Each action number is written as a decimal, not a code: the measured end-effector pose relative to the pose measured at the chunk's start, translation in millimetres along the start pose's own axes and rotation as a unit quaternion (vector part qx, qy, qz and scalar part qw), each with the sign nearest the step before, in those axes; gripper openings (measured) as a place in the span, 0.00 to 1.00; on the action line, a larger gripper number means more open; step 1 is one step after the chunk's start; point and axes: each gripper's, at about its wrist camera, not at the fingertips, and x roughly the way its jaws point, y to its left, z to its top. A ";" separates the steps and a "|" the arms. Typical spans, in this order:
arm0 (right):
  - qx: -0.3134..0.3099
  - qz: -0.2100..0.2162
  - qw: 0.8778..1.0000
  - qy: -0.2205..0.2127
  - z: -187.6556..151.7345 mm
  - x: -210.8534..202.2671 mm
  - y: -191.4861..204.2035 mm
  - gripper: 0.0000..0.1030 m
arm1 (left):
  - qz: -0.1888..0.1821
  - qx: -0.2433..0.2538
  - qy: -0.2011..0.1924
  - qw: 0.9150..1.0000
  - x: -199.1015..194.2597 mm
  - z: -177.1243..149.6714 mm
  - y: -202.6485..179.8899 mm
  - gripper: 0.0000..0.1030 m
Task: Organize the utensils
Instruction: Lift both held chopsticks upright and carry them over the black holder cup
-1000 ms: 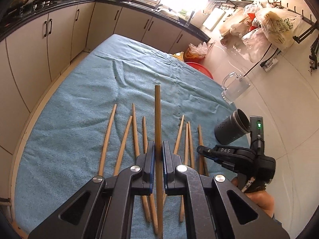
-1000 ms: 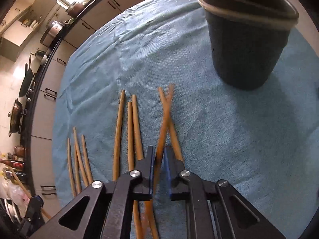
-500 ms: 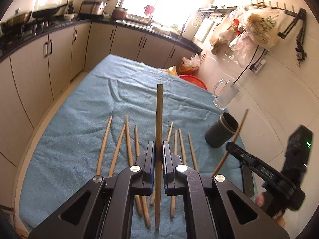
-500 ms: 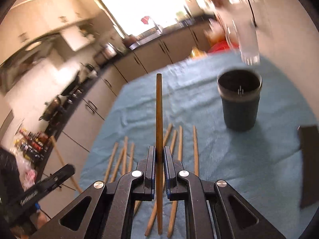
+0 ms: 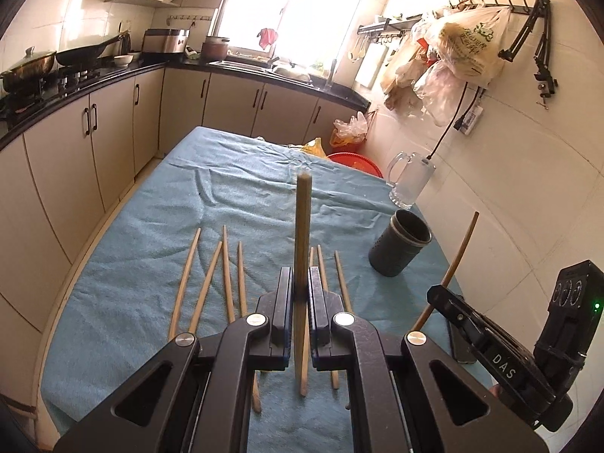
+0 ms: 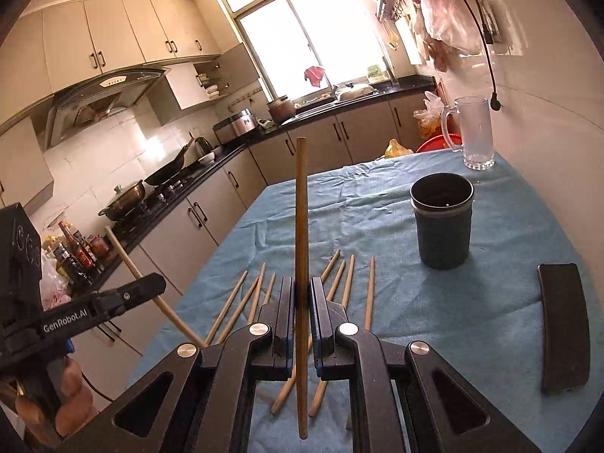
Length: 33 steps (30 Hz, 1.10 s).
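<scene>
My left gripper (image 5: 301, 283) is shut on a wooden chopstick (image 5: 302, 234) and holds it upright above the table. My right gripper (image 6: 302, 294) is shut on another chopstick (image 6: 302, 207), also upright and lifted. Several loose chopsticks (image 5: 211, 271) lie side by side on the blue cloth (image 5: 151, 256); they also show in the right wrist view (image 6: 349, 275). A dark round holder cup (image 5: 400, 243) stands upright and empty at the right, seen closer in the right wrist view (image 6: 441, 222). The right gripper appears in the left wrist view (image 5: 438, 294), the left gripper in the right wrist view (image 6: 158, 283).
A glass mug (image 5: 411, 181) stands beyond the cup near the wall (image 6: 473, 132). A black curved object (image 6: 564, 324) lies on the cloth at the right. Kitchen cabinets (image 5: 75, 143) run along the left. A red basin (image 5: 353, 160) sits past the table's far end.
Both grippers have risen and tilted up with their chopsticks. The right gripper closed on its chopstick among the pile and lifted it off the cloth.
</scene>
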 end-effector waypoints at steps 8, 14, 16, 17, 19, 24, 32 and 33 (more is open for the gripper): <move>0.007 -0.001 1.000 -0.023 2.6 -20.5 -6.9 0.08 | -0.002 0.009 -0.011 1.000 -15.6 -1.1 -11.1 0.06; 0.011 -0.001 0.999 -0.036 4.1 -33.6 -10.6 0.08 | -0.007 0.015 -0.019 1.000 -27.9 -3.5 -17.9 0.06; 0.016 -0.001 0.999 -0.039 4.9 -37.7 -13.1 0.08 | -0.009 0.019 -0.021 1.000 -31.0 -4.1 -20.7 0.06; 0.018 -0.002 0.999 -0.042 5.3 -39.9 -14.6 0.08 | -0.010 0.020 -0.022 1.000 -31.7 -4.4 -22.4 0.06; 0.020 -0.002 0.999 -0.044 6.8 -42.6 -17.4 0.08 | -0.011 0.022 -0.021 0.999 -32.9 -5.2 -24.4 0.06; 0.030 -0.001 0.998 -0.052 7.9 -50.9 -22.7 0.08 | -0.015 0.029 -0.019 0.999 -32.1 -5.6 -31.6 0.06; 0.045 -0.008 0.997 -0.060 12.5 -57.0 -37.2 0.08 | -0.023 0.053 -0.019 0.998 -28.5 0.9 -52.5 0.06; 0.047 -0.010 0.997 -0.062 12.9 -57.7 -39.0 0.08 | -0.025 0.056 -0.019 0.998 -27.6 2.0 -55.6 0.06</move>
